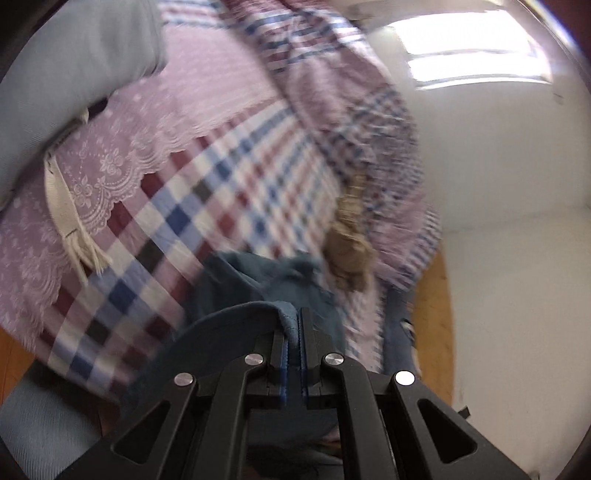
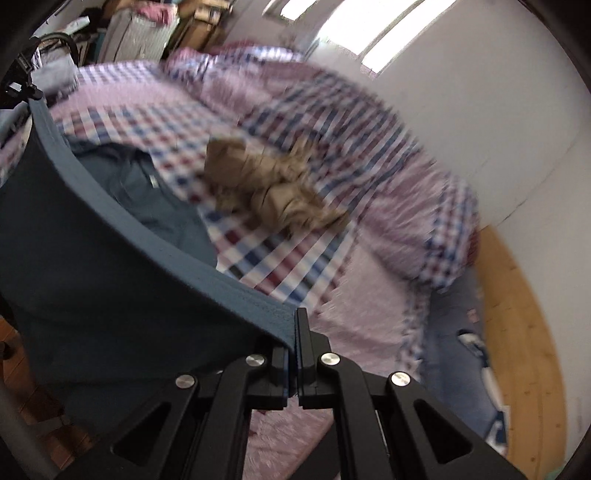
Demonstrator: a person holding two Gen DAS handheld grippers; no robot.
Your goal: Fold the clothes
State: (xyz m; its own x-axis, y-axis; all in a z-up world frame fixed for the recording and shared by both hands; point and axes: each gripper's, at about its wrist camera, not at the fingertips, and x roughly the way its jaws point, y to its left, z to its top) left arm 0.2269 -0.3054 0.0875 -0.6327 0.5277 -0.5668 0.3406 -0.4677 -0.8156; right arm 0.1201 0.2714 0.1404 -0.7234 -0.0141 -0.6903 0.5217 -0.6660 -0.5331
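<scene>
A dark teal-blue garment (image 2: 92, 266) is held up over the bed, its hemmed edge stretched between both hands. My right gripper (image 2: 296, 332) is shut on one end of that edge. My left gripper (image 1: 297, 325) is shut on the other end of the blue garment (image 1: 236, 291), and the cloth drapes down to its left. The rest of the garment trails onto the checked bedspread (image 2: 280, 254). A crumpled tan garment (image 2: 273, 184) lies loose on the bed beyond it; in the left wrist view the tan garment (image 1: 349, 243) shows to the right of the blue one.
The bed wears a checked blanket (image 1: 207, 192) and a lilac lace-edged cover (image 1: 110, 173). A bunched duvet (image 2: 369, 122) lies along the far side by the white wall (image 2: 498, 110). Wooden floor (image 2: 524, 350) runs along the bed's right. Stacked clutter (image 2: 140, 33) stands at the back left.
</scene>
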